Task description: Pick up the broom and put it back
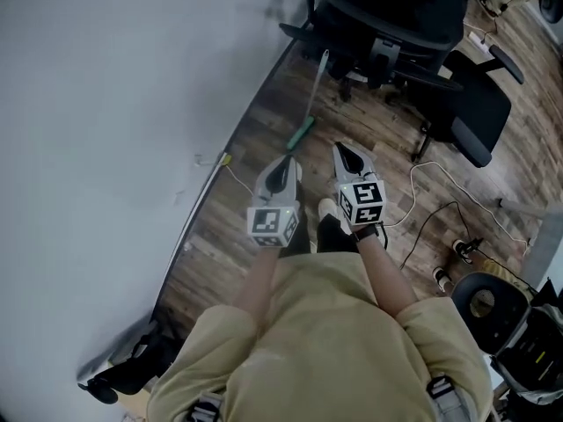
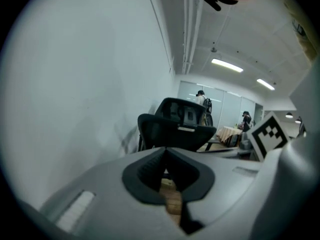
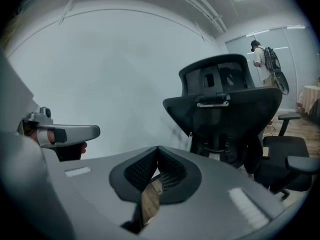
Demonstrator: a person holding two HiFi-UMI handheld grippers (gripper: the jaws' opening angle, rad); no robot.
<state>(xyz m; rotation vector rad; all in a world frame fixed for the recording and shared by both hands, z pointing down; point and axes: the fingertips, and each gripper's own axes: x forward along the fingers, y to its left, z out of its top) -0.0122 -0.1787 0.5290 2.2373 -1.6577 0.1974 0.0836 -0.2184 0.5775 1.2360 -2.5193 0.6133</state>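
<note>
The broom lies on the wooden floor along the white wall, a thin pale handle with a green section at its near end. Its far end runs under a black office chair. Both grippers are held side by side in front of the person, pointing toward the broom and short of it. My left gripper has its jaws together with nothing between them. My right gripper is likewise shut and empty. In the right gripper view the left gripper shows at the left.
A second black chair stands at the right. Cables trail over the floor at the right, near a round black object. The white wall closes off the left side. People stand far back in the room.
</note>
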